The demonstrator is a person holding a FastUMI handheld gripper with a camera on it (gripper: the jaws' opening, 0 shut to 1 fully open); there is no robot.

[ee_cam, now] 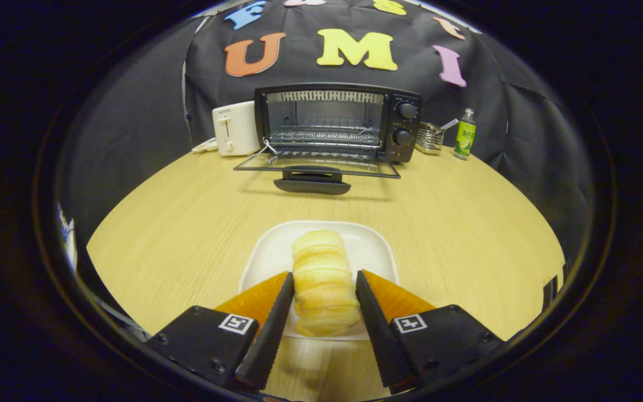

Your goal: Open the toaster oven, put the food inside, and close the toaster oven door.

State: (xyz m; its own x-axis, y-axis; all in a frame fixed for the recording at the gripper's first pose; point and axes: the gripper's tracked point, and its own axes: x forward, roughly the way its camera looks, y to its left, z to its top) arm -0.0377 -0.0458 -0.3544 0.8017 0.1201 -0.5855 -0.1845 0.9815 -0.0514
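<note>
1. Nearest the camera, the tongs are seen with their two fingers flanking a pale, ridged bread roll; each inner edge appears to be pressed against a side of the roll, so the tongs are judged to be clenched on it.
2. The roll's long axis is laid straight ahead along the fingers, pointing toward the oven, so it is gripped across its narrow width.
3. Beneath the roll, a white plate is set on the wooden worktop; whether the roll is lifted clear of the plate cannot be told.
4. Well beyond, directly ahead, the toaster oven is found with its door already dropped flat and the wire rack exposed.
5. A straight forward carry is judged to be called for, with the door's handle to be cleared on the way.
6. Beside the oven, a white toaster, a wire basket and a green bottle are ranged.
</note>
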